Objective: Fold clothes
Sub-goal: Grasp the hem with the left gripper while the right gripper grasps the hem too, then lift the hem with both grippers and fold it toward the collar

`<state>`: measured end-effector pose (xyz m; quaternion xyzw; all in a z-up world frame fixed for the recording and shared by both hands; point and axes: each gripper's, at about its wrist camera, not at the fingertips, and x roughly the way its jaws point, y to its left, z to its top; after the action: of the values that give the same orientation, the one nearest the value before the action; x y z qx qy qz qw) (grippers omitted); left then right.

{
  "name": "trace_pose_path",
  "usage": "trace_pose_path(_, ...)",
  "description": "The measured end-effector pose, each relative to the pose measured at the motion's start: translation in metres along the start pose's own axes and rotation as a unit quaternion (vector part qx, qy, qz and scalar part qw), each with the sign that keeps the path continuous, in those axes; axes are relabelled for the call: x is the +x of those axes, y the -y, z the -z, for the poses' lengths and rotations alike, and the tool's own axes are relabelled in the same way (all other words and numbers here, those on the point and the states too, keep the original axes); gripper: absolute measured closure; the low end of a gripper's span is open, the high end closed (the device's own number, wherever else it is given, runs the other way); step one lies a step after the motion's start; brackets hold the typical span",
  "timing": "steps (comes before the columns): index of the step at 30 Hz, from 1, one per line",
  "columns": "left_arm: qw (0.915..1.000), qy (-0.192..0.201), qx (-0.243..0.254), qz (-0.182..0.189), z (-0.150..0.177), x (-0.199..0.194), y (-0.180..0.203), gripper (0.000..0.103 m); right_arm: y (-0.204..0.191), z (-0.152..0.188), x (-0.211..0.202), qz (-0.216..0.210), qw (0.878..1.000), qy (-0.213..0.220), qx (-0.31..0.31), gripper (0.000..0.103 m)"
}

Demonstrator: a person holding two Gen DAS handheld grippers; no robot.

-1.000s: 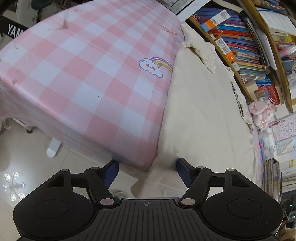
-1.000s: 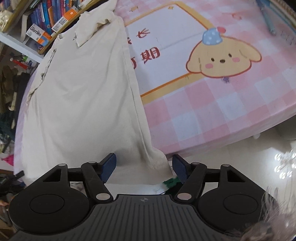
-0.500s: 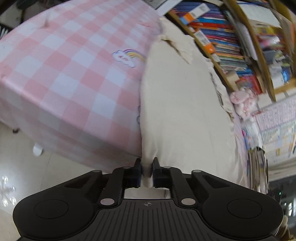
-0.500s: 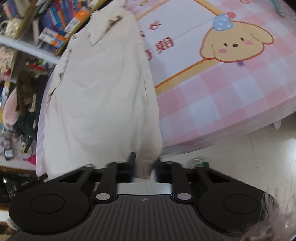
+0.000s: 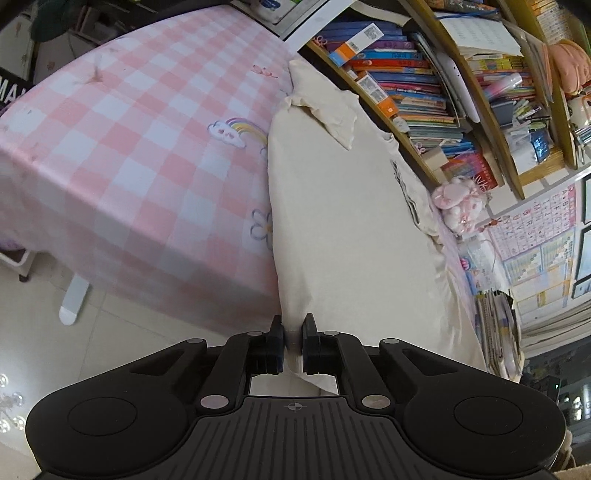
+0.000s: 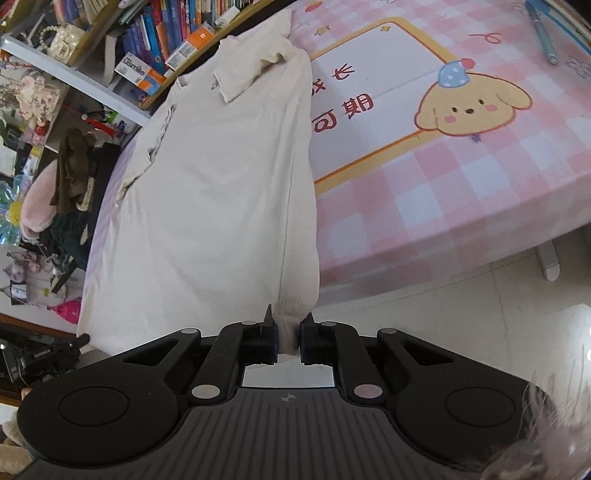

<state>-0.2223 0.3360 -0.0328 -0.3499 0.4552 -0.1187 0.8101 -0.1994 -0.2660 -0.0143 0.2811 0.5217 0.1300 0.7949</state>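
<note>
A cream shirt [image 5: 343, 206] lies lengthwise on a table covered with a pink checked cloth [image 5: 122, 155], its collar at the far end. My left gripper [image 5: 293, 343] is shut on the shirt's near hem corner at the table's front edge. In the right wrist view the same shirt [image 6: 221, 177] stretches away from me, and my right gripper [image 6: 287, 339] is shut on its other hem corner, lifted slightly off the edge.
Bookshelves [image 5: 413, 74] full of books stand behind the far side of the table. A cartoon dog print [image 6: 469, 103] marks the cloth to the right. A pen [image 6: 541, 33] lies at the far right. Tiled floor [image 6: 480, 306] is below the table edge.
Both grippers were open a second ago beside the hem; both have shut on the hem corners and now pull them up and toward me slightly.
</note>
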Motion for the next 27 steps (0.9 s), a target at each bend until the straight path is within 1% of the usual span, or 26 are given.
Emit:
trace_pose_path(7, 0.9993, -0.023, -0.029, -0.001, 0.037, -0.008, -0.019, 0.096, 0.014, 0.036, -0.013, 0.011, 1.0, -0.002, 0.021, 0.094)
trace_pose_path(12, 0.9985, -0.03, -0.042, 0.015, 0.061, -0.029, -0.025, 0.096, 0.02, 0.062, -0.028, 0.013, 0.999, -0.012, 0.034, 0.094)
trace_pose_path(14, 0.9978, -0.036, -0.054, 0.015, 0.071, -0.033, -0.032, 0.096, 0.02, 0.072, -0.037, 0.01, 0.999, -0.014, 0.037, 0.094)
trace_pose_path(17, 0.9964, -0.042, -0.074, 0.01, 0.08, -0.034, -0.041, 0.096, 0.025, 0.086, -0.041, 0.01, 0.998, -0.034, 0.043, 0.094)
trace_pose_path(18, 0.9964, -0.035, -0.076, 0.017, 0.078, -0.035, -0.039, 0.096, 0.026, 0.089, -0.04, 0.009, 0.998, -0.039, 0.046, 0.094)
trace_pose_path(19, 0.9965, -0.02, -0.074, 0.033, 0.073, -0.039, -0.034, 0.096, 0.026, 0.09, -0.041, 0.006, 0.998, -0.042, 0.051, 0.094)
trace_pose_path(20, 0.9962, -0.006, -0.071, 0.049, 0.068, -0.042, -0.029, 0.096, 0.026, 0.091, -0.042, 0.0, 0.998, -0.041, 0.054, 0.094)
trace_pose_path(21, 0.9955, 0.009, -0.069, 0.065, 0.063, -0.045, -0.024, 0.096, 0.022, 0.088, -0.046, -0.017, 0.998, -0.03, 0.056, 0.094)
trace_pose_path(22, 0.9938, 0.029, -0.067, 0.084, 0.055, -0.049, -0.019, 0.096, 0.017, 0.083, -0.052, -0.04, 0.998, -0.012, 0.057, 0.094)
trace_pose_path(24, 0.9864, 0.079, -0.065, 0.128, 0.036, -0.055, -0.008, 0.096, 0.008, 0.072, -0.067, -0.088, 0.994, 0.035, 0.056, 0.094)
trace_pose_path(25, 0.9818, 0.102, -0.069, 0.145, 0.027, -0.055, -0.005, 0.096, 0.004, 0.064, -0.074, -0.113, 0.99, 0.066, 0.056, 0.094)
trace_pose_path(27, 0.9708, 0.145, -0.079, 0.174, 0.007, -0.055, 0.0, 0.096, -0.002, 0.048, -0.085, -0.158, 0.978, 0.124, 0.059, 0.094)
